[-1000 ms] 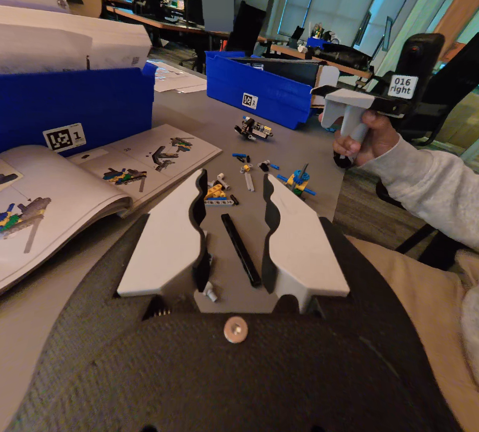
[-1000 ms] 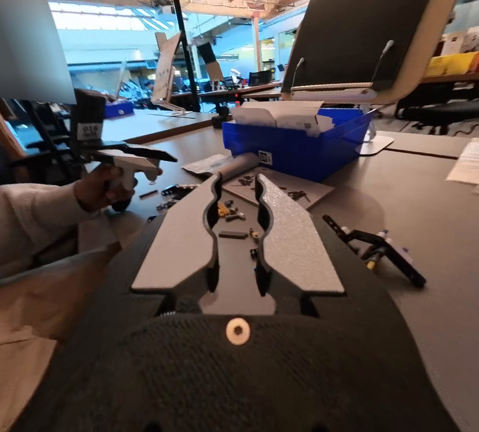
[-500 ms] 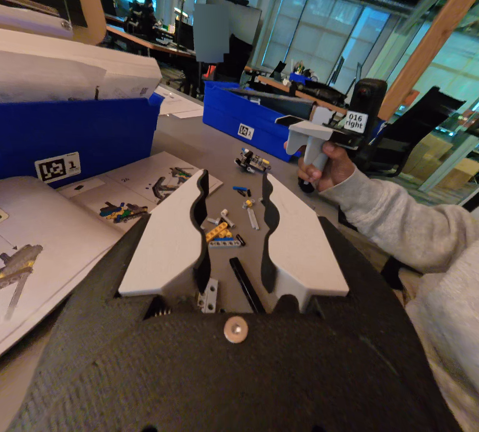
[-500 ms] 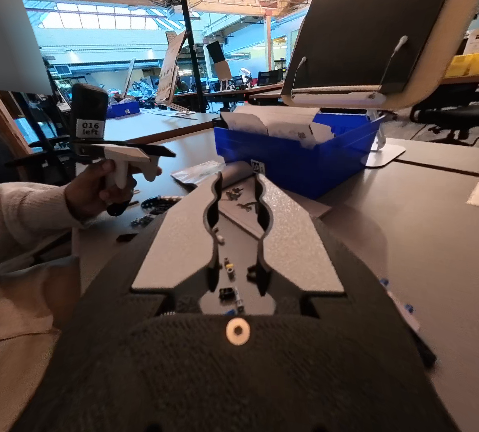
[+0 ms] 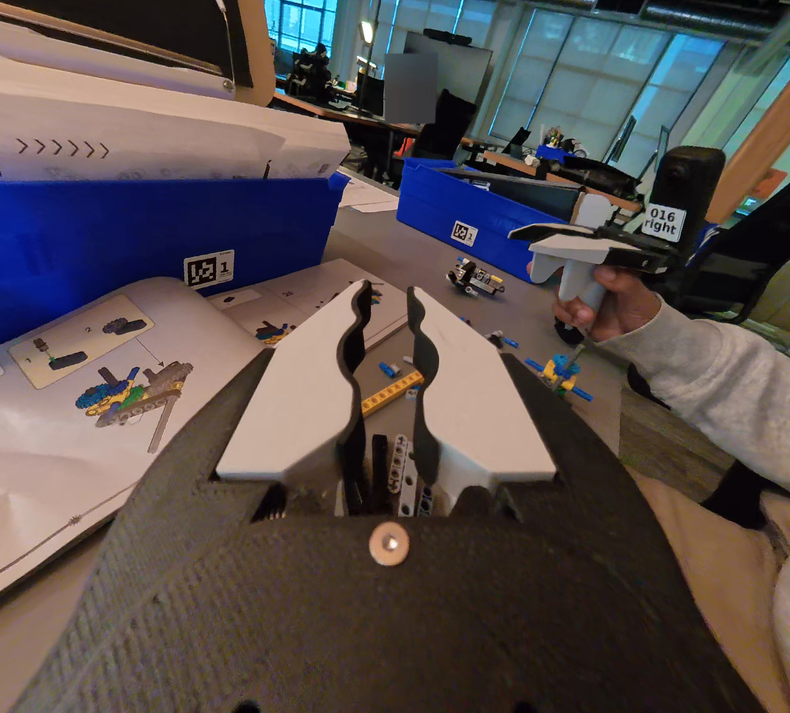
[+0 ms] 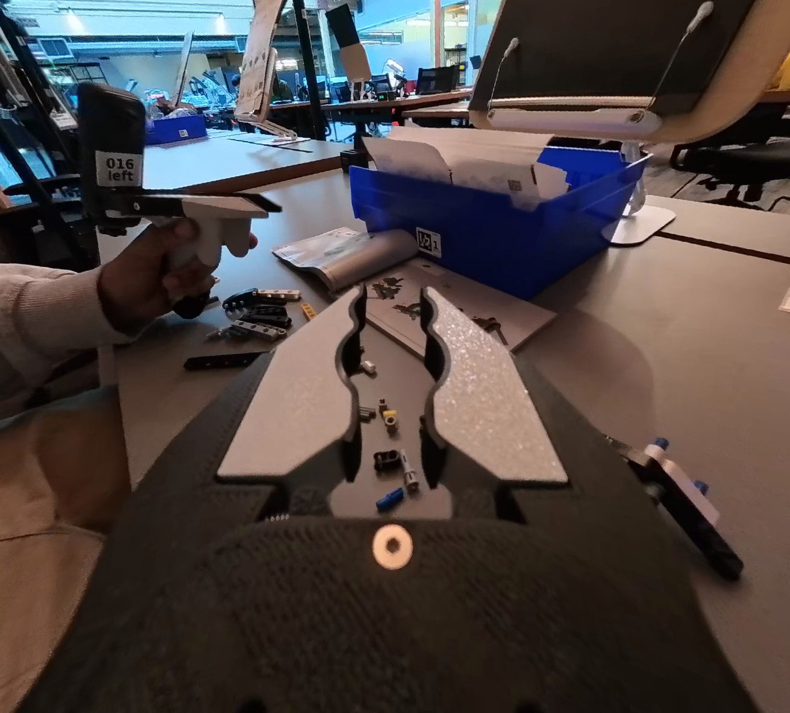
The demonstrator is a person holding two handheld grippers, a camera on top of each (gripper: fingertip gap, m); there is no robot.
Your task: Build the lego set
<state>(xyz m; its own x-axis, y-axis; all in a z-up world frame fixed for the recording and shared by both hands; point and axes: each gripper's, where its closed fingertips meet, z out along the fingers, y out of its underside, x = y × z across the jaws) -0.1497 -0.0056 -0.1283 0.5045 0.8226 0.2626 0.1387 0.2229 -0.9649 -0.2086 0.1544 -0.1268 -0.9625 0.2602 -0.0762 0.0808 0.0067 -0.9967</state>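
My left gripper (image 5: 388,288) hovers over the table with its jaws narrowed but still apart, and nothing is between the pads. Under it lie a yellow beam (image 5: 391,389) and black and grey beams (image 5: 399,466). In the right wrist view the left gripper (image 6: 260,203) hangs above that pile of beams (image 6: 256,316) with nothing in it. My right gripper (image 6: 394,293) is open and empty above small loose pieces: a white pin (image 6: 368,367), a yellow piece (image 6: 390,419), a black connector (image 6: 387,459) and a blue pin (image 6: 390,498). It also shows in the left wrist view (image 5: 519,234).
The open instruction booklet (image 5: 107,372) lies in front of a blue bin (image 5: 149,231) filled with paper. A second blue bin (image 5: 483,213) stands farther back. A small dark assembly (image 5: 474,280) and a blue-yellow assembly (image 5: 560,372) sit on the table. A black assembly (image 6: 679,500) lies at the right. The left gripper's tips are roughly 20 cm from the right gripper's. The right tips stand about 11 cm off the yellow piece (image 6: 390,419).
My left gripper's jaws have closed much of the way on nothing, and it has swung left toward the booklet, over the beams. My right gripper has stayed open and shifted only slightly.
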